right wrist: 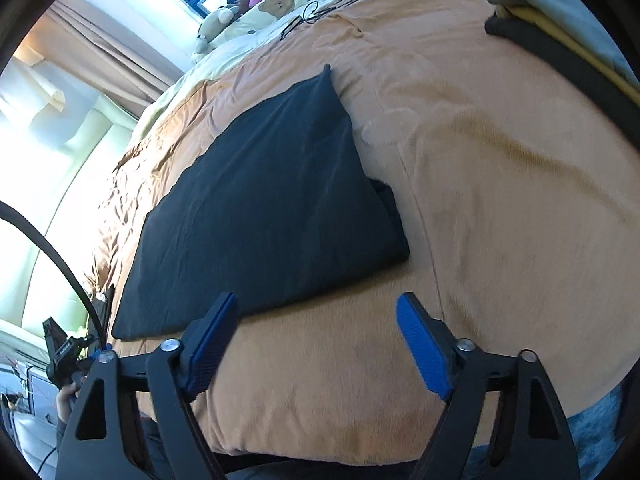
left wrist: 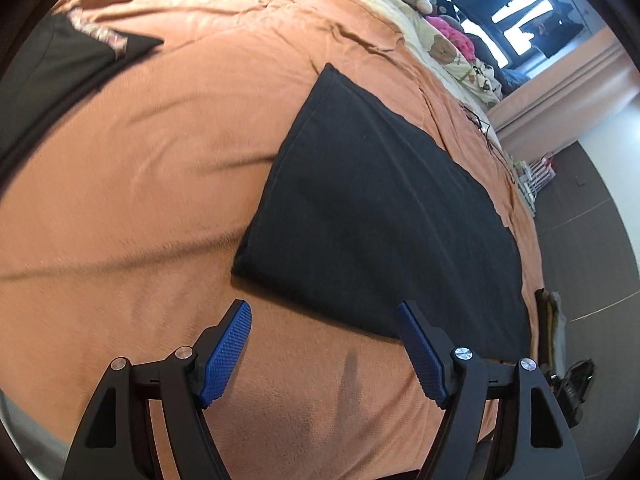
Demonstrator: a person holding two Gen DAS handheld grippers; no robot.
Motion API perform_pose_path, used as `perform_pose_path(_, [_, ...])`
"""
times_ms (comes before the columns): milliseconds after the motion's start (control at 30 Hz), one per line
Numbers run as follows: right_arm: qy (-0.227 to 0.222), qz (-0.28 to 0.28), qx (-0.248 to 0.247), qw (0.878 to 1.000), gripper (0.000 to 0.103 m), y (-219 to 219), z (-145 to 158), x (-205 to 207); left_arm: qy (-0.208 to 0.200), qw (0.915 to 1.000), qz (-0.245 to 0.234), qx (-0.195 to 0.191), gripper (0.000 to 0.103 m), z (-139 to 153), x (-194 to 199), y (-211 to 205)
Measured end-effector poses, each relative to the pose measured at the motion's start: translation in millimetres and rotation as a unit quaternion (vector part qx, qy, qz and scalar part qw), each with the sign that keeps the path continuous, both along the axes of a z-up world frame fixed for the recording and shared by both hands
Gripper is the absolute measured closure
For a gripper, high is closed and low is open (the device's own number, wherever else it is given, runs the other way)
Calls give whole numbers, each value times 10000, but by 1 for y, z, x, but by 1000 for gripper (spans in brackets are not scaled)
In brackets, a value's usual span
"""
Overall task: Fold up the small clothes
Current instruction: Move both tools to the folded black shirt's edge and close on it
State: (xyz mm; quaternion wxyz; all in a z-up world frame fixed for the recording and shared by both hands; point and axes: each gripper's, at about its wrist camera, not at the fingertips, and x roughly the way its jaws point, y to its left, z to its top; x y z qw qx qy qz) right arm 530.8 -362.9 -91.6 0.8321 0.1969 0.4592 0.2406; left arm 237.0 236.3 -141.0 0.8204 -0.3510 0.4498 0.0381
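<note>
The black cloth (left wrist: 372, 216) lies flat, part-folded, on the orange bed (left wrist: 140, 184). My left tongs (left wrist: 324, 350) and right tongs (right wrist: 316, 342) hang wide open and empty just short of its near edge. I should pinch both near corners evenly, catching every layer, and lift together.

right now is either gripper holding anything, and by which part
Nothing is held. The left gripper and right gripper are both open above the folded black garment.
</note>
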Motion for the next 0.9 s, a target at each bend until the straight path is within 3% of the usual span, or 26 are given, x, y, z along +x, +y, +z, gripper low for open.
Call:
perform_pose_path(133, [138,-74,200,9997,32,-2,-12,4,3,9993,127,-357,27,-15,1,6])
perform_pose_path(433, [320,-338,606,9971,40,-3,-34,21,-222,9955,517,-769,31,-28,4,17])
perform_pose_path(567, [367,-455,736,9956,54,-2,-42,30,-291,9921,792,-933,39,-32,5,25])
perform_pose_path(767, [334,-497,985,9933,57,1,-50,39,-417,9855,1154,-1170,53,-37,0,30])
perform_pose_path(900, [301,-448,1041,9931,59,5,-53,44,-402,9861,1130,-1148,55,-36,-4,24])
